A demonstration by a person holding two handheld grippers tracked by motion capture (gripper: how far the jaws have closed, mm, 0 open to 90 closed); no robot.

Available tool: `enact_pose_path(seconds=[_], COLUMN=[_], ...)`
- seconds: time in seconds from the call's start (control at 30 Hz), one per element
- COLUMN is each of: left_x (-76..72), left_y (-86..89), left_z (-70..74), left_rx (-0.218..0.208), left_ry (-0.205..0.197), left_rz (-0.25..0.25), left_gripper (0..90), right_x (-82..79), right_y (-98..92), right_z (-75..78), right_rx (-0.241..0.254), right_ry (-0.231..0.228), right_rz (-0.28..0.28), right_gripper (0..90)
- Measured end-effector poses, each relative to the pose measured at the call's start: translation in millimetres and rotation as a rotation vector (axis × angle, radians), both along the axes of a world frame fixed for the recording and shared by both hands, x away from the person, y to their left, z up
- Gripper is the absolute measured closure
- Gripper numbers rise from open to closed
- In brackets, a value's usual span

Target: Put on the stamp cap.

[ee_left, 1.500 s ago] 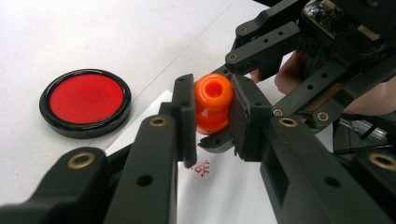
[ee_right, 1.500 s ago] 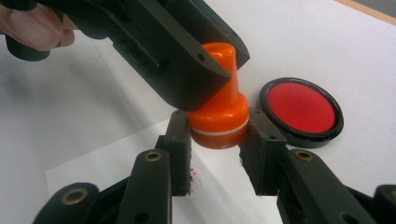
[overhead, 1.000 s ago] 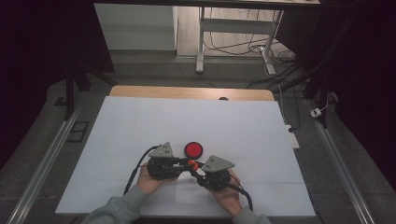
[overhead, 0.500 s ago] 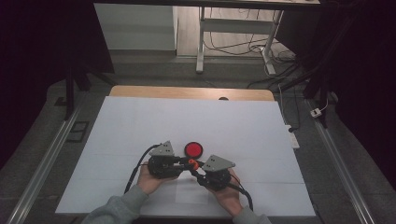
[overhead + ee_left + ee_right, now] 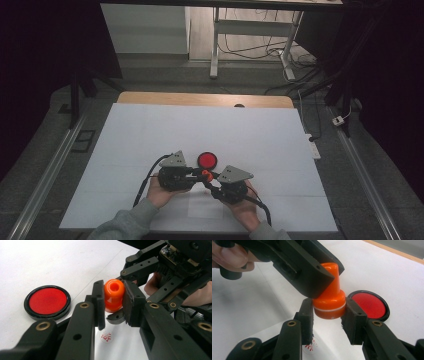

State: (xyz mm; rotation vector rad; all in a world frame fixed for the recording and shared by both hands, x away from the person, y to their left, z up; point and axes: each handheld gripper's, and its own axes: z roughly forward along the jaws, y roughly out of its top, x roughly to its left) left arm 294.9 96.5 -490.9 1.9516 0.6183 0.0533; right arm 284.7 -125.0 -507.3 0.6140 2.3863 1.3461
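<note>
While the left gripper (image 5: 113,303) clamped the narrow handle of the orange stamp (image 5: 114,295), the right gripper (image 5: 329,315) sat around the stamp's wide base, its jaws having just been opening; its left pad lay against the base and its right pad stood just beside it, so a firm grip could not be confirmed. The stamp hung just above the white sheet (image 5: 150,135) near the front edge of the table, beside the round red ink pad (image 5: 47,301) in its black case. Under the stamp a small red print (image 5: 107,336) marked the sheet, but its characters were too small and blurred to read. No brand or label showed on the stamp. Black jaws hid part of the stamp's handle and one side of its base.
</note>
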Motion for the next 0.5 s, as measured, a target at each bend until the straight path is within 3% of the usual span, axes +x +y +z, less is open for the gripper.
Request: enact_pose_path(seconds=[0.5], left_x=[0.9], left_y=[3.6], left_z=[1.7], left_rx=[-0.011], left_ry=[-0.001], left_rz=[0.006], left_gripper=[72.3], right_x=[0.8], right_y=[-0.6], right_z=[-1.7], right_rx=[-0.011], right_ry=[0.007], right_rz=[0.002], right_gripper=[53.8])
